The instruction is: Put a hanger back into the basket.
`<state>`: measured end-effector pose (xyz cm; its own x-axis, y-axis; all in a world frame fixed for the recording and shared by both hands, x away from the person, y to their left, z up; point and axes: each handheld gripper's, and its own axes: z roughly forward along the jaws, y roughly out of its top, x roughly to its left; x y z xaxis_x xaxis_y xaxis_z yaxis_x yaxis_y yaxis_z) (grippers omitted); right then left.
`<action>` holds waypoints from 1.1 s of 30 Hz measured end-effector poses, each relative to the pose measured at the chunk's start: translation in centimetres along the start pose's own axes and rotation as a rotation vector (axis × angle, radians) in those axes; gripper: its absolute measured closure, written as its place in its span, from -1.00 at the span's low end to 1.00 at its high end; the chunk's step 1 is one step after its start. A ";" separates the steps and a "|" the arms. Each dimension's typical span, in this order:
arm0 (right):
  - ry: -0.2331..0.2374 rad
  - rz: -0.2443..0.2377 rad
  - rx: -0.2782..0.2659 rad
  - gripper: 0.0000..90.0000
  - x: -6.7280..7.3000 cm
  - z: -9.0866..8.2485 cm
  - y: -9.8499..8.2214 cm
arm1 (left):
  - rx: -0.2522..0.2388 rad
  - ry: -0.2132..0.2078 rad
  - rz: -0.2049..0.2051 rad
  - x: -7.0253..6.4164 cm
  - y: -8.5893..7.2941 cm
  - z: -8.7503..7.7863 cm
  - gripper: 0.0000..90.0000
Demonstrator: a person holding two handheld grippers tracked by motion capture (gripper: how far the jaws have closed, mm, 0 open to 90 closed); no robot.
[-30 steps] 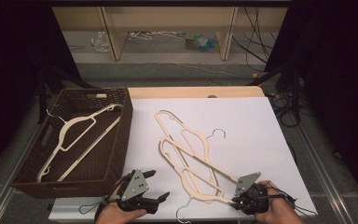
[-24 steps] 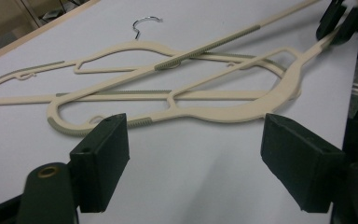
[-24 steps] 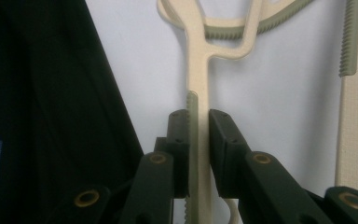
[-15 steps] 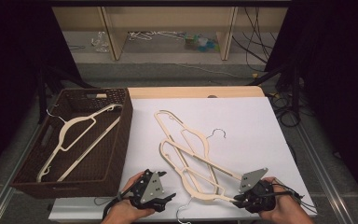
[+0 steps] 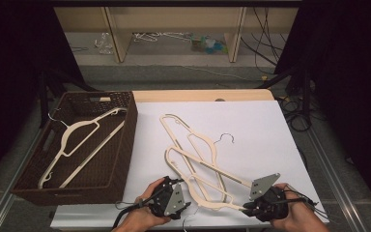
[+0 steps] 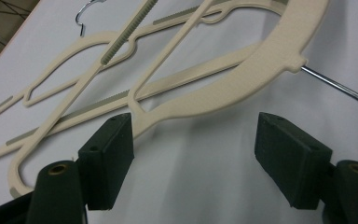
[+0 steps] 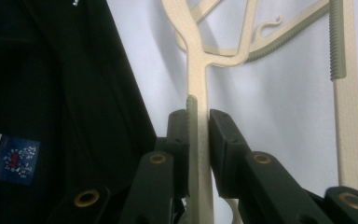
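Several cream plastic hangers (image 5: 198,154) lie tangled on the white table cover. My right gripper (image 5: 248,209) at the front right is shut on the thin arm of one hanger (image 7: 196,70), which runs straight up between its pads (image 7: 179,126). My left gripper (image 5: 178,186) at the front centre points at the pile. Its jaws have just been closing a little, and they stand open (image 6: 193,135) with nothing pressed between them. The curved neck of a hanger (image 6: 242,79) lies just beyond the pads, its metal hook (image 6: 349,95) running off to the right.
A brown wicker basket (image 5: 125,140) stands on the left with one cream hanger (image 5: 77,140) inside. The table's front edge is close under both hands. Shelving and cables lie beyond the far edge.
My left hand has moved right and down toward the near end of the hanger pile. My right hand has lifted its hanger end slightly.
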<state>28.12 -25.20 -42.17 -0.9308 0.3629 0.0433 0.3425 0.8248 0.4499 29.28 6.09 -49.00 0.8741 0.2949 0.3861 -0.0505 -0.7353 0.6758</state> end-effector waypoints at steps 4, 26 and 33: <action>0.008 0.000 0.001 0.77 0.1 -0.1 0.1 | -0.001 -0.004 0.035 -0.4 0.5 0.7 -0.32; 0.046 -0.014 -0.001 0.77 -0.1 0.4 -0.4 | -0.122 -0.040 0.330 -0.2 1.9 0.0 0.43; 0.060 -0.017 0.000 0.77 -0.2 0.4 -0.6 | -0.146 -0.031 0.387 -0.1 2.6 -0.5 0.58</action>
<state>28.19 -25.59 -42.79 -0.9425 0.3221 0.0893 0.3266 0.8305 0.4512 28.83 4.44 -46.94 0.7911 -0.0059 0.6117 -0.4440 -0.6934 0.5675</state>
